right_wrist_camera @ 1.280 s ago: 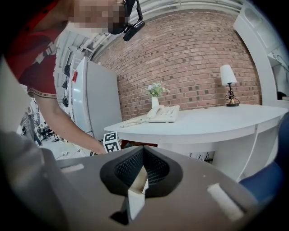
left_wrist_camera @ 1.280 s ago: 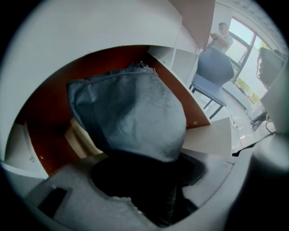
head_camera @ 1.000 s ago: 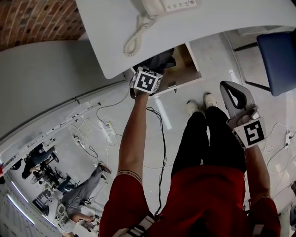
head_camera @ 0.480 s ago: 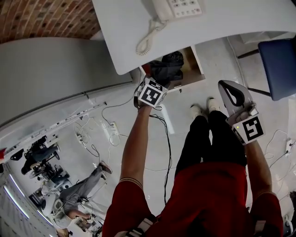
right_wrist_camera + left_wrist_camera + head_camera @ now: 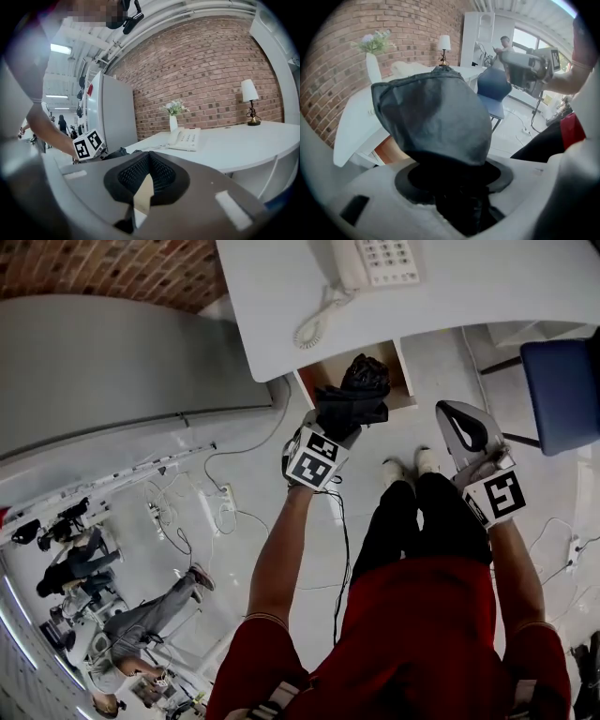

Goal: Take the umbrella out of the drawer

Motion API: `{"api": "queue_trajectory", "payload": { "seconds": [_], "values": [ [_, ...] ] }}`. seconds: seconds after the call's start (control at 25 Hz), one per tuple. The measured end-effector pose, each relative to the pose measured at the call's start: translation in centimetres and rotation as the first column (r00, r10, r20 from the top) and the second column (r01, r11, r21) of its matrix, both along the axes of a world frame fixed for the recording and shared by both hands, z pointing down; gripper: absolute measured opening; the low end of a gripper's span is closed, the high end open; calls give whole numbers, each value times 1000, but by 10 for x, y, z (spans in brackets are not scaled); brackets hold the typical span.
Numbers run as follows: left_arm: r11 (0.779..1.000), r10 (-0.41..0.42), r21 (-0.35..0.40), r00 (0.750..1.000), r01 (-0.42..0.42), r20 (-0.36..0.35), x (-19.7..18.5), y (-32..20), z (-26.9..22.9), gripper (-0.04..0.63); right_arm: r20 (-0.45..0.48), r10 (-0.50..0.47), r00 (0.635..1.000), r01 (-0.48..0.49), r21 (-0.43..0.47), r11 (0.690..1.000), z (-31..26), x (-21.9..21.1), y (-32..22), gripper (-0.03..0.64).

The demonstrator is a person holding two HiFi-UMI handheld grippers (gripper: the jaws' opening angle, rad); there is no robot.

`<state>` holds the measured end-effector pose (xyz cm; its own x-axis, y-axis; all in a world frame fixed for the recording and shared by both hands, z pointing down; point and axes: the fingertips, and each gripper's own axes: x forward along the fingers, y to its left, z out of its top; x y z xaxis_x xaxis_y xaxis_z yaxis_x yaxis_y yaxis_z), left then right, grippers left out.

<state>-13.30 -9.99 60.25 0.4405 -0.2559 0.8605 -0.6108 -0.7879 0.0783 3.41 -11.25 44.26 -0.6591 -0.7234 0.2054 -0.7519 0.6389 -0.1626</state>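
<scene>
A black folded umbrella (image 5: 356, 395) hangs just above the open wooden drawer (image 5: 405, 381) under the white desk (image 5: 487, 287). My left gripper (image 5: 339, 425) is shut on its lower end, and the bundle sticks out past the jaws towards the drawer. In the left gripper view the umbrella (image 5: 436, 117) fills the middle, clamped low in my left gripper (image 5: 457, 187). My right gripper (image 5: 459, 418) is held apart at the right, over the person's legs, shut with nothing in it. Its pads meet at the tip in the right gripper view (image 5: 149, 161).
A white telephone (image 5: 380, 259) with a coiled cord lies on the desk above the drawer. A blue chair (image 5: 562, 381) stands at the right. Cables and a power strip (image 5: 225, 498) trail over the floor at the left. People stand at the lower left (image 5: 141, 624).
My left gripper has lifted the umbrella up out of the drawer and drawn it back towards the person. The right gripper rose slightly.
</scene>
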Motion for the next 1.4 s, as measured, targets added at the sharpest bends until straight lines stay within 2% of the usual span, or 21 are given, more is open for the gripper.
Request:
{"api": "queue_trajectory", "payload": {
  "seconds": [0.24,0.4,0.6,0.76,0.84,1.08,1.4],
  "values": [
    [989,-80,114,986,97,-145,23,5,-73,247,-20,-6,1000,6,41,999,-40,7,4,12],
    [962,-154,183,956,203,-249,23,4,-121,247,-29,-14,999,16,67,998,-65,7,8,12],
    [907,-205,284,914,312,-350,20,4,-176,247,-5,-13,1000,13,101,995,-89,9,9,12],
    [846,-237,340,861,410,-449,11,4,-222,247,18,-24,1000,21,125,992,-109,3,16,12],
    [814,-226,381,844,438,-487,8,4,-242,247,33,-31,999,26,144,989,-119,-1,20,12],
    [744,-147,489,825,456,-546,6,6,-293,247,62,-50,997,37,201,979,-151,-19,27,12],
    [678,-70,558,798,478,-598,10,7,-338,247,59,-46,997,29,260,965,-181,-19,28,12]
  ]
}}
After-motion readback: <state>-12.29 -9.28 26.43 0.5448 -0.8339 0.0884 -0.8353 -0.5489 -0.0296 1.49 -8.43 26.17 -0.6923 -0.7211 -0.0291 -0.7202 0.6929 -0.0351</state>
